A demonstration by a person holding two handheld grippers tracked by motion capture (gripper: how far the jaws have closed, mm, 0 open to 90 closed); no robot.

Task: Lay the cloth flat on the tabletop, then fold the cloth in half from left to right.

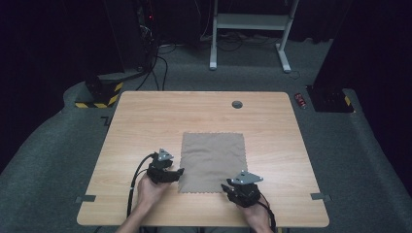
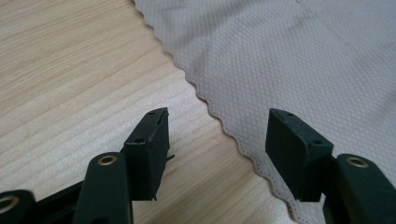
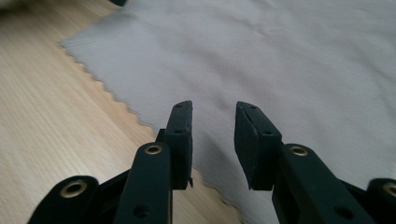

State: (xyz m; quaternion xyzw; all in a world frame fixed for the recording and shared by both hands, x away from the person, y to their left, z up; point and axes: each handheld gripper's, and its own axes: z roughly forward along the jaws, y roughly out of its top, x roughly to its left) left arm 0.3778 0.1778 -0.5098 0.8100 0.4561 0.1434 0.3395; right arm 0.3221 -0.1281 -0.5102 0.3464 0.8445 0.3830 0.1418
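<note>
- At the near edge of the table [image 1: 131, 121], the grey cloth [image 1: 213, 161] lay flat and square in the middle, with my two tools at its near corners.
- On the left, my left gripper [image 2: 217, 135] stood open over the cloth's scalloped edge, one jaw above bare wood, the other above fabric, with nothing pinched between them.
- To do this well, I judged I should lower that tool until the edge sat between the pads, then close slowly so the thin fabric would not slide out.
- In the middle, the cloth showed only faint wrinkles, so I reckoned both corners should rise together to keep it smooth.
- On the right, my right gripper [image 3: 213, 140] had its jaws parted more narrowly, hanging over the fabric just inside the hem and gripping nothing.
- I judged it needed to come lower over the hem before closing, matched in height with the left, or the fold might go crooked.
</note>
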